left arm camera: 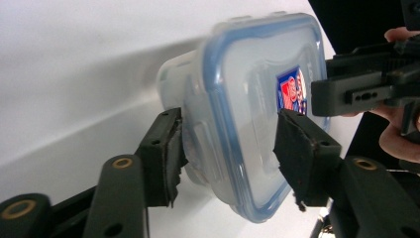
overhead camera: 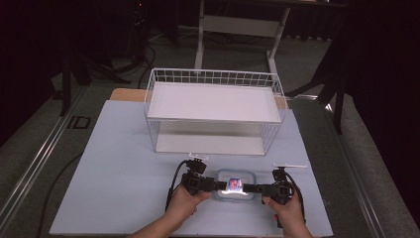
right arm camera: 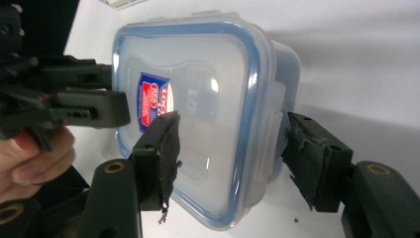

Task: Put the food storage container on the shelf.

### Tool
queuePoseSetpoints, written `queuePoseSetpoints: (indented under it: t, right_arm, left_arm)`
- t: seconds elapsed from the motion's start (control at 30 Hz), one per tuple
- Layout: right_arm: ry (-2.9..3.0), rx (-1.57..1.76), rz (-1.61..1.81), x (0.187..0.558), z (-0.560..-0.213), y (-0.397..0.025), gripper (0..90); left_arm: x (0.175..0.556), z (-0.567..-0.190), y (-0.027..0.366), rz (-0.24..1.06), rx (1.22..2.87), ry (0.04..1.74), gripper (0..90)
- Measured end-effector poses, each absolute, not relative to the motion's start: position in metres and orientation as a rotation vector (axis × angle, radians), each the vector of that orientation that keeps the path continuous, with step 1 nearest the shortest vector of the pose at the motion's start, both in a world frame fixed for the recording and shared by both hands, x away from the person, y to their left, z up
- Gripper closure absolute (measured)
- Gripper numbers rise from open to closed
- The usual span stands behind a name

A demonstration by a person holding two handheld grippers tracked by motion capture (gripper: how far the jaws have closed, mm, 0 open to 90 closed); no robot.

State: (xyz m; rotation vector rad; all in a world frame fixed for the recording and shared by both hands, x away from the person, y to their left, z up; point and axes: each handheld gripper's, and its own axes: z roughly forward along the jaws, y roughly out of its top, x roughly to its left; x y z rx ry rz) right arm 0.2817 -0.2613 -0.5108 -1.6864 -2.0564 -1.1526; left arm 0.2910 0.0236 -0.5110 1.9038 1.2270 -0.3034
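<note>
A clear plastic container [overhead camera: 233,184] with a blue-rimmed lid and a red and blue sticker lies near the front edge of the table. My left gripper [overhead camera: 218,186] holds its left end, and my right gripper [overhead camera: 247,188] holds the right end. In the left gripper view the gripper [left arm camera: 228,153] is shut on the container [left arm camera: 247,114], one jaw under the side latch and the other on the lid. The right gripper [right arm camera: 230,153] clamps the container [right arm camera: 208,124] the same way. Each gripper's view also shows the other one: right [left arm camera: 356,84] and left [right arm camera: 84,106].
A white wire basket [overhead camera: 213,74] with a white board [overhead camera: 213,101] across its top stands behind the container, mid-table. The pale mat [overhead camera: 124,163] has bare room to the left and right. A desk frame [overhead camera: 237,25] stands on the floor beyond.
</note>
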Motion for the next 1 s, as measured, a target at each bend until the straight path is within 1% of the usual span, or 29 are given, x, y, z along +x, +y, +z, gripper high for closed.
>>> queuePoseSetpoints:
  t: [0.1, 0.47, 0.6, 0.77, 0.9, 1.0]
  right_arm:
    - [-2.092, -1.687, -1.154, 0.279, -0.508, -0.258, 39.9]
    - [-2.11, -1.674, -1.188, 0.277, -0.508, -0.256, 40.3]
    - [-2.122, -1.659, -1.212, 0.28, -0.505, -0.251, 40.2]
    - [-2.156, -1.636, -1.258, 0.291, -0.489, -0.239, 40.3]
    - [-2.164, -1.631, -1.28, 0.301, -0.482, -0.232, 40.5]
    - [-2.185, -1.627, -1.305, 0.316, -0.475, -0.221, 40.4]
  left_arm:
    - [0.287, -0.508, 0.022, -0.273, 1.929, 1.229, 48.4]
    - [0.285, -0.505, 0.025, -0.264, 1.907, 1.26, 49.4]
    - [0.288, -0.498, 0.032, -0.24, 1.893, 1.254, 49.6]
    - [0.3, -0.484, 0.044, -0.205, 1.879, 1.242, 49.7]
    - [0.307, -0.479, 0.052, -0.192, 1.858, 1.245, 49.6]
    - [0.317, -0.476, 0.062, -0.169, 1.823, 1.256, 49.7]
